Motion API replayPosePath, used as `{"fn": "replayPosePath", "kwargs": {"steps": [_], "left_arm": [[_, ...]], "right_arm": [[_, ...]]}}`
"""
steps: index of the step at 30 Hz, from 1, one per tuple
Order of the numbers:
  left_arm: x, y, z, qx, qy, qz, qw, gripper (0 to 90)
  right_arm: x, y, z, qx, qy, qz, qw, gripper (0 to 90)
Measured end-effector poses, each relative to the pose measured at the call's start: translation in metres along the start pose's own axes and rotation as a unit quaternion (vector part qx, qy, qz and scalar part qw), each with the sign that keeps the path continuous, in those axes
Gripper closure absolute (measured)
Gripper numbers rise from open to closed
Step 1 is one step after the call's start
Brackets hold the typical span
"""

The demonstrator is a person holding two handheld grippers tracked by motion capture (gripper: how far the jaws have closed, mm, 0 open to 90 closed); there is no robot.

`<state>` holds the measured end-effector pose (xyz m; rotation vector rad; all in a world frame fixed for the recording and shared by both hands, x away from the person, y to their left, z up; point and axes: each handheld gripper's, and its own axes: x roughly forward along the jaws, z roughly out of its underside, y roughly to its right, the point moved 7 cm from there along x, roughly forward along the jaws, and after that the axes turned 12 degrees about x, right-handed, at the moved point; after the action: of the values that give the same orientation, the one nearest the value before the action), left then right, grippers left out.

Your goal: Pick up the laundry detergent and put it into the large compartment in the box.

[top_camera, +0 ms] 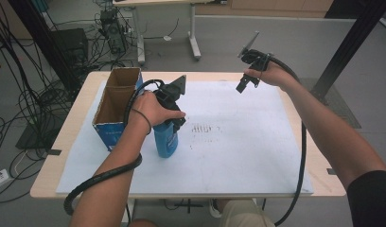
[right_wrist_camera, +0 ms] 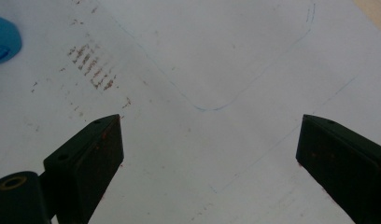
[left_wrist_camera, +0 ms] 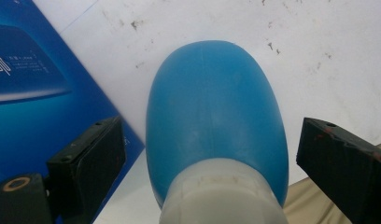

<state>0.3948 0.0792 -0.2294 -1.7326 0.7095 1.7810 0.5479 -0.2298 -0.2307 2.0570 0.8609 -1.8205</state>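
A blue bottle with a white cap stands upright on the white sheet, just right of a blue cardboard box. My left gripper hangs over the bottle's top. In the left gripper view its jaws stand open on either side of the bottle, with a gap on each side. My right gripper is held above the sheet's far right part, open with nothing in it. In its own view the right gripper looks down on bare sheet, with the bottle at the far left edge.
The box is open at the top and lies close to the bottle's left. Brown smudges mark the sheet's middle. The wooden table ends near the sheet's edges. Cables, desk legs and a black frame post stand on the floor beyond.
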Motion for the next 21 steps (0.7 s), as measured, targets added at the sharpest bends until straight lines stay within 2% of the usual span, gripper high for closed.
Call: {"fn": "replayPosePath", "kwargs": {"steps": [12, 21], "left_arm": [[-0.0013, 0.0023, -0.0004, 0.006, 0.001, -0.004, 1.0, 12.2], [-0.0003, 0.0039, -0.0002, 0.007, -0.001, -0.008, 0.9999, 18.4]], "right_arm": [[-0.0006, 0.0003, 0.0003, -0.001, 0.001, -0.001, 1.0, 7.7], [-0.001, 0.0009, 0.0008, 0.0, 0.001, -0.001, 1.0, 7.8]]}}
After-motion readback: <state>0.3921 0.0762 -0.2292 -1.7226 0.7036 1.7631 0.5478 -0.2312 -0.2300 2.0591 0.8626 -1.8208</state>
